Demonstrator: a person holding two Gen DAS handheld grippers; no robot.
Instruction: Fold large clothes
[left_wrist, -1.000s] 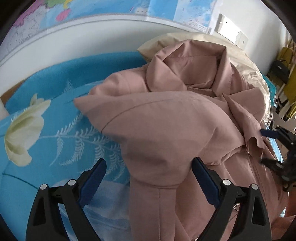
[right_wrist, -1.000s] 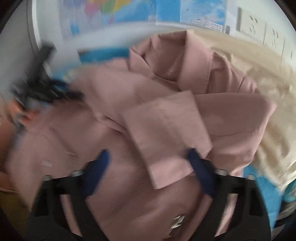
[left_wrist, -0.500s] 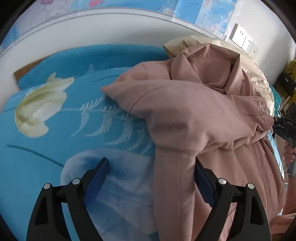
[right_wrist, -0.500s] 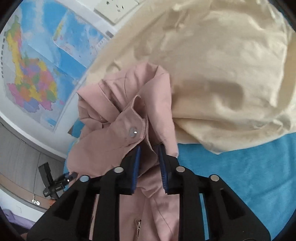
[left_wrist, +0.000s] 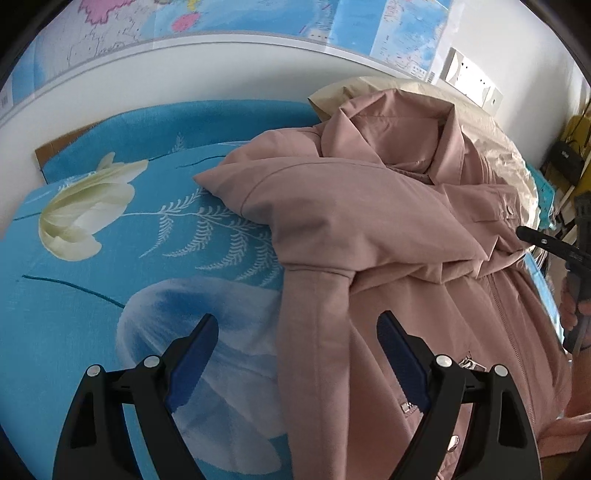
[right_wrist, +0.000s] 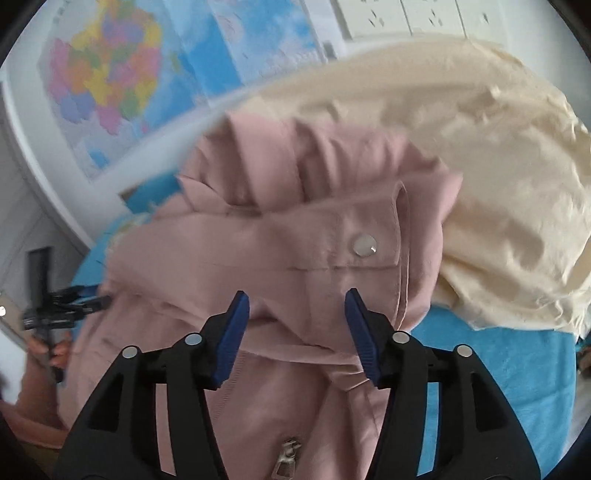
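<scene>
A dusty-pink jacket (left_wrist: 388, 229) lies on a blue flowered bedsheet (left_wrist: 110, 266), both sleeves folded across its front. My left gripper (left_wrist: 297, 339) is open, hovering over the left sleeve that hangs down toward me; nothing is between the pads. My right gripper (right_wrist: 297, 314) is open just above the jacket (right_wrist: 295, 236), close to the right sleeve's cuff with its silver snap button (right_wrist: 364, 245). The jacket's zipper pull (right_wrist: 286, 456) shows below. The right gripper also shows at the right edge of the left wrist view (left_wrist: 546, 243).
A cream pillow (right_wrist: 480, 155) lies behind and right of the jacket, touching its collar. Wall maps (right_wrist: 110, 74) and white sockets (right_wrist: 388, 18) are behind the bed. The left gripper and hand show at the left in the right wrist view (right_wrist: 55, 314).
My right gripper, shut on the cuff half a second ago, has opened and let it lie across the jacket front. My left gripper has drawn back slightly and stays open.
</scene>
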